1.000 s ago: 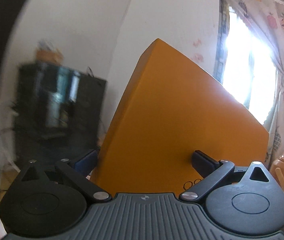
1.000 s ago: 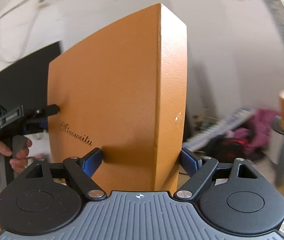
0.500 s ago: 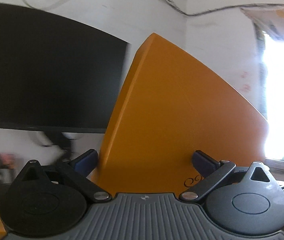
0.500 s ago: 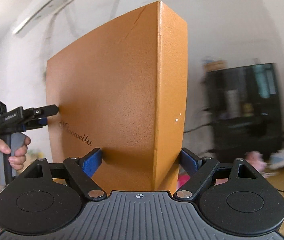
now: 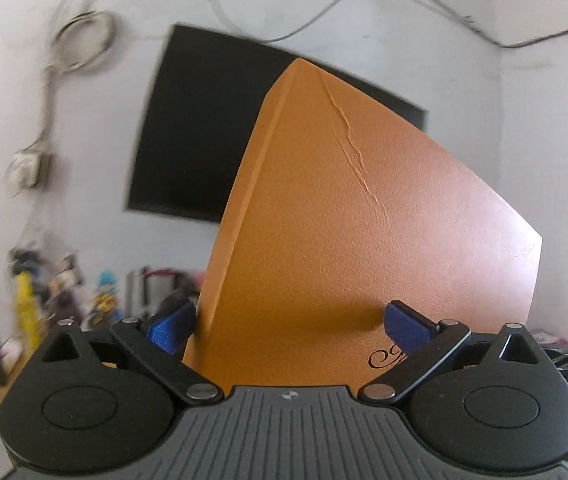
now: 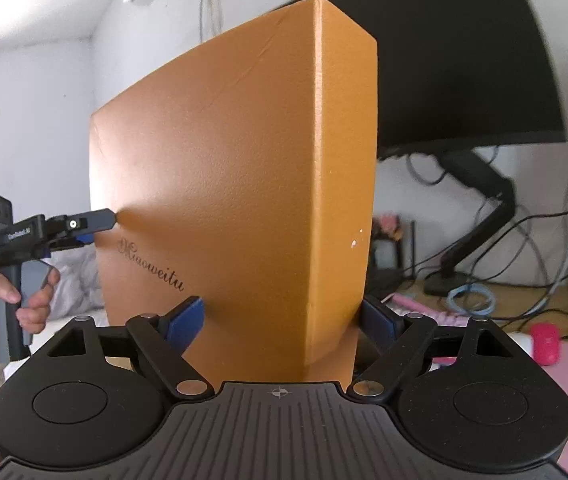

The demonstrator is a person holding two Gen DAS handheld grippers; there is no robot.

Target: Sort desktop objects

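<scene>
- Gripping the orange box (image 6: 244, 184) from two sides, both tools have it lifted in front of the black monitor (image 6: 464, 72).
- The right gripper (image 6: 284, 316) is closed on the box's near corner: one blue pad (image 6: 186, 318) presses the broad face bearing the script lettering, and the other pad (image 6: 378, 320) sits against the narrow side face.
- The left gripper (image 5: 288, 326) is likewise clamped on the box, with one blue pad (image 5: 172, 326) at the box's thin edge and the other (image 5: 408, 326) on its broad face, just above the start of the script lettering.
- In the right wrist view, the left gripper (image 6: 98, 224) shows from the side, its fingertips touching the box's left edge beside the lettering, with the person's left hand (image 6: 16, 300) wrapped round the grey handle below it.
- A raised crease runs down the box's broad face from its top corner, seen in the left wrist view.
- The box stands roughly upright, its top corner reaching in front of the monitor's screen.
- Right of the box, the monitor's black arm (image 6: 480, 208) drops to a base on the wooden desk (image 6: 524, 300).
- Near that base lie a coil of light blue cable (image 6: 470, 300) and a bright pink object (image 6: 546, 344), both well to the right of the box.
- Left of the box in the left wrist view, blurred small items (image 5: 64, 292) stand in a row beneath the monitor.
</scene>
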